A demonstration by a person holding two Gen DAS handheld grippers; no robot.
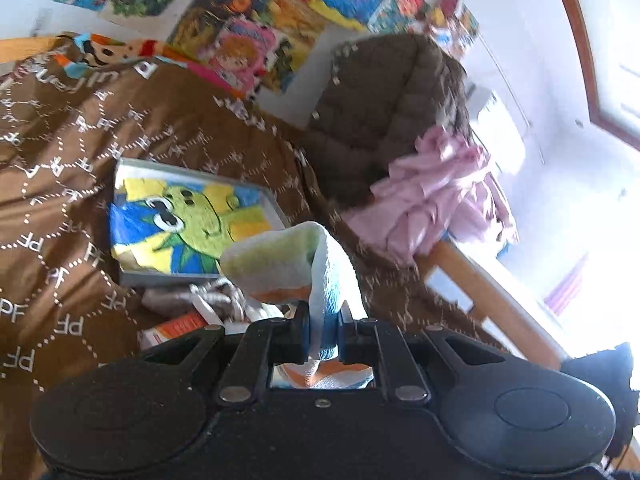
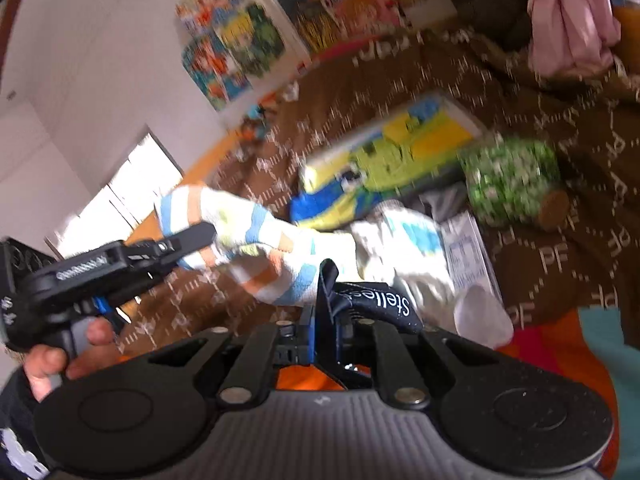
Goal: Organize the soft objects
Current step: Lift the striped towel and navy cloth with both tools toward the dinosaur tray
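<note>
My left gripper (image 1: pixel 323 330) is shut on a fuzzy striped sock (image 1: pixel 280 264), white, blue, orange and pale green, held up over the bed. The right wrist view shows the same sock (image 2: pixel 256 248) stretched from my left gripper (image 2: pixel 208 236). My right gripper (image 2: pixel 322 320) is shut on a dark navy sock (image 2: pixel 376 306) with white lettering, just below the striped one. A white sock with blue patches (image 2: pixel 404 248) lies on the bed behind. A pink garment (image 1: pixel 436 200) hangs at the bed's end.
A brown patterned duvet (image 1: pixel 60 160) covers the bed. On it lie a cartoon picture canvas (image 1: pixel 180 220), a green patterned roll (image 2: pixel 512 180), a small box (image 1: pixel 180 326) and a brown quilted jacket (image 1: pixel 392 100). Posters (image 1: pixel 240 32) cover the wall. A wooden bed frame (image 1: pixel 480 272) runs right.
</note>
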